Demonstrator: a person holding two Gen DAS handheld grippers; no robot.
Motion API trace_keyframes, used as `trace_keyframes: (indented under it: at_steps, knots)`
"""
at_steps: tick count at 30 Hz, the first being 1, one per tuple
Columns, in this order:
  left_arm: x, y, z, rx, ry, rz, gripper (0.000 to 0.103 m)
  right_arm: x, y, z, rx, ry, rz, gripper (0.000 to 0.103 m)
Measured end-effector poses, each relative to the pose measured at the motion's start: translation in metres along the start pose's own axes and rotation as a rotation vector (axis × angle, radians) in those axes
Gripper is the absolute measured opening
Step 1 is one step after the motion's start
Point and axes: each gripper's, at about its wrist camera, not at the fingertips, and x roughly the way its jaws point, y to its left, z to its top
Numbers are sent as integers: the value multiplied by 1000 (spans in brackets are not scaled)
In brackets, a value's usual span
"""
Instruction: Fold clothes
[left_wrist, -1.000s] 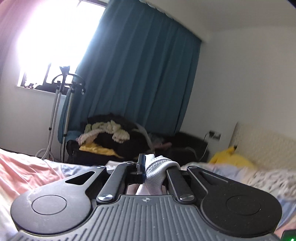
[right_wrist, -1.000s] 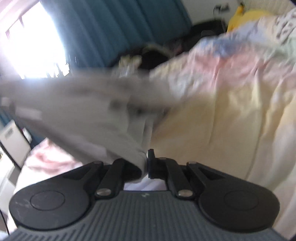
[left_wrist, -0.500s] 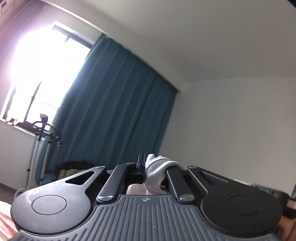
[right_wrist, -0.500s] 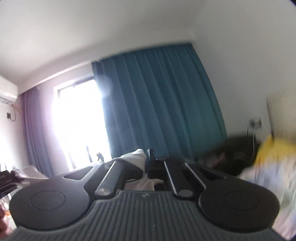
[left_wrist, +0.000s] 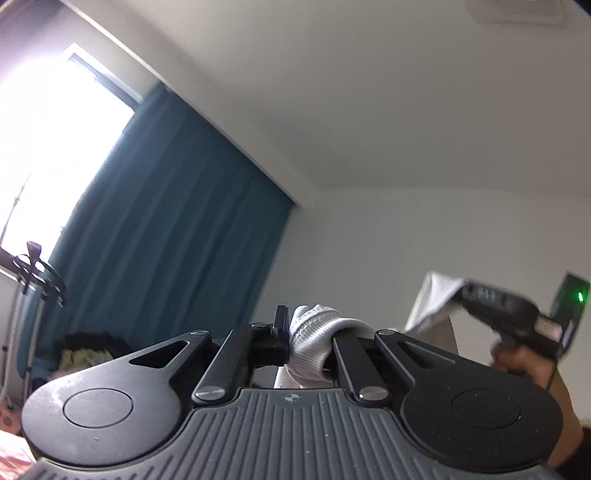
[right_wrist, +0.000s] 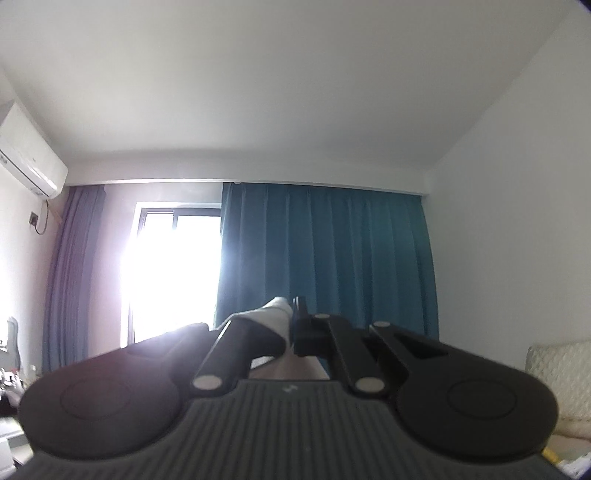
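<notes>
Both grippers, left gripper (left_wrist: 290, 332) and right gripper (right_wrist: 291, 325), pinch white garment (left_wrist: 314, 343) before teal curtain (right_wrist: 321, 251).

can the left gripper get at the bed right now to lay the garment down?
Probably not directly. The left gripper is shut on the garment and tilted up at the ceiling and curtain; the bed barely shows. The right gripper also grips the cloth. Both must come down first.

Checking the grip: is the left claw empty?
No, the left claw is shut on a ribbed white cloth.
</notes>
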Motion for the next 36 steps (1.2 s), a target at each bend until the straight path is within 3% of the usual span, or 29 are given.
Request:
trace_keyframes:
  at_steps: [2, 7, 11, 18, 20, 21, 22, 24, 28, 30, 36]
  knots:
    - [0, 4, -8, -12, 47, -15, 13, -5, -5, -4, 11, 4, 5, 4]
    - [3, 10, -41, 24, 173, -42, 57, -23, -4, -12, -11, 10, 26, 4]
    - [7, 19, -67, 54, 298, -105, 59, -26, 4, -24, -67, 55, 81, 4]
    - [6, 17, -106, 224, 409, -129, 59, -19, 14, -67, -89, 170, 129, 4]
    - [-5, 23, -118, 276, 397, -124, 58, -16, 17, -79, -94, 203, 140, 4]
    - [-12, 30, -124, 262, 386, -98, 47, -15, 18, -86, -96, 219, 146, 4]
    - [-19, 37, -129, 238, 371, -62, 27, -14, 20, -92, -98, 236, 152, 4]
    - [-32, 59, -129, 114, 308, 78, 15, -12, 18, -103, -98, 251, 153, 4]
    - [-50, 92, -125, -16, 182, 235, 9, -3, 23, -129, -121, 288, 163, 5]
    - [-56, 101, -125, -77, 139, 259, 8, 1, 29, -145, -120, 315, 173, 5]
    - [-63, 104, -114, -104, 0, 270, 8, 16, 29, -166, -39, 293, 148, 5]
